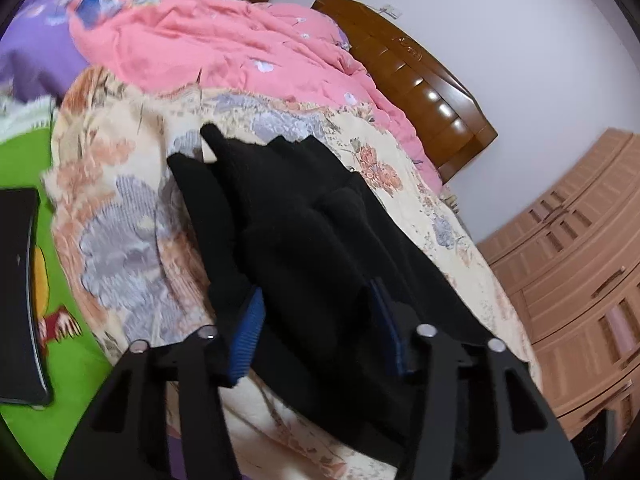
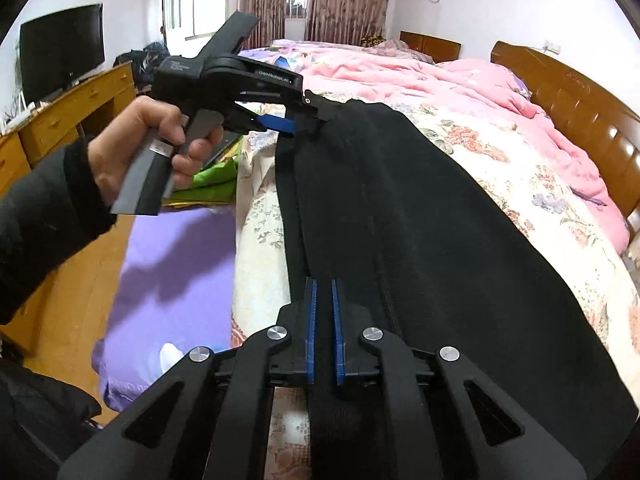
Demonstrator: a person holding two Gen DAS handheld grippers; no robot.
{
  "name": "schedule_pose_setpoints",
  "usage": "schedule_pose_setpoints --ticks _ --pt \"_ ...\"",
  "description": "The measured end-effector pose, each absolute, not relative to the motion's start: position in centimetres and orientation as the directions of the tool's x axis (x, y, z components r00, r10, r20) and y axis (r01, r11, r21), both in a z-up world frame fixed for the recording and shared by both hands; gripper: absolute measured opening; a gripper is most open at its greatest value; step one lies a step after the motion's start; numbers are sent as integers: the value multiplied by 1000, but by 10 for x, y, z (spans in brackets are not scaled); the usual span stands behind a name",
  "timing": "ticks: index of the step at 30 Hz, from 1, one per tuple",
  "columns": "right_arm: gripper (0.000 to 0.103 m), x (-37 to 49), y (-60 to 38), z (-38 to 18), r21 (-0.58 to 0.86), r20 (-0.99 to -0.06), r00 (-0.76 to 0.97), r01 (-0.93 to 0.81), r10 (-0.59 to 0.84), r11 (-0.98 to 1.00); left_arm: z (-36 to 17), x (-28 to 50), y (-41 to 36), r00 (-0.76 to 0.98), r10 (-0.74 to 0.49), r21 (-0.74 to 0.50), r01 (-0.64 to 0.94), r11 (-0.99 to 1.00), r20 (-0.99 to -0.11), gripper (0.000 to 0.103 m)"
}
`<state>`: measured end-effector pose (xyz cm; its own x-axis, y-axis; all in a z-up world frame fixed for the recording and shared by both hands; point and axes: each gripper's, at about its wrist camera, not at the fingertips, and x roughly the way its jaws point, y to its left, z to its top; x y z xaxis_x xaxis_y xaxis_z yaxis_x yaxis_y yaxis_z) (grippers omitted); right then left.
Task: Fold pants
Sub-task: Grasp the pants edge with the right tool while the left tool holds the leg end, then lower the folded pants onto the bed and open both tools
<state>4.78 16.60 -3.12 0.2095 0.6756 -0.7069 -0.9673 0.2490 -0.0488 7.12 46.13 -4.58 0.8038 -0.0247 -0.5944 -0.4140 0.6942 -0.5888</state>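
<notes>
Black pants lie lengthwise on a floral bedspread, close to the bed's left edge. My right gripper is at their near end, its blue pads nearly together with a thin fold of black cloth pinched between them. At the far end, a hand holds my left gripper with its tips on the pants' end. In the left wrist view a thick bunch of the pants fills the space between the left gripper's blue pads, which hold it.
A pink quilt is heaped at the back of the bed against a wooden headboard. A purple sheet and green mat lie on the floor to the left. A desk with TV stands further left, a wardrobe on the other side.
</notes>
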Motion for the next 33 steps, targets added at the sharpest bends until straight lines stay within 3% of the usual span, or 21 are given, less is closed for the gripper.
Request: schedule_pose_setpoints --ticks 1,2,3,9,16,19,20,21,23,25,26,27,28,29,33 --pt "8 47 166 -32 -47 -703 208 -968 680 247 -46 71 463 807 -28 -597 -412 689 -589 35" --pt "8 46 166 -33 -44 -703 203 -969 682 244 -46 72 463 806 -25 -589 -412 695 -592 10" --pt "8 46 167 -33 -44 -702 202 -969 683 242 -45 72 464 806 -16 -583 -414 699 -592 6" --pt "9 48 156 -20 -11 -678 182 -971 712 238 -5 52 446 857 22 -530 -339 777 -516 6" --pt "8 32 167 -44 -48 -757 154 -982 635 181 -59 51 462 750 28 -508 -475 718 -661 6" --pt "10 29 171 -44 -68 -772 167 -981 613 181 -54 45 459 743 63 -496 -504 707 -666 15" --pt "11 32 170 -43 -49 -777 156 -981 610 188 -51 44 457 729 79 -484 -527 699 -680 22" --pt "12 35 168 -39 -24 -784 143 -979 604 201 -46 42 455 710 108 -460 -556 692 -696 43" --pt "12 36 156 -29 11 -775 137 -973 617 229 -26 34 441 658 265 -353 -649 674 -705 76" --pt "14 39 143 -21 48 -755 136 -964 642 261 -8 33 424 728 241 -369 -569 735 -642 79" --pt "28 41 136 -18 64 -748 146 -955 648 290 -1 38 412 756 198 -372 -510 776 -623 82" --pt "64 45 127 -15 72 -745 172 -940 645 333 5 44 400 772 165 -365 -462 808 -613 87" --pt "84 47 117 -13 67 -743 208 -922 636 380 9 54 381 783 119 -347 -400 848 -610 88" --pt "97 48 106 -10 56 -735 245 -907 632 417 10 62 367 786 82 -334 -351 875 -613 90" --pt "96 57 54 -4 3 -724 381 -832 576 555 -4 96 294 746 -44 -258 -174 951 -665 91"
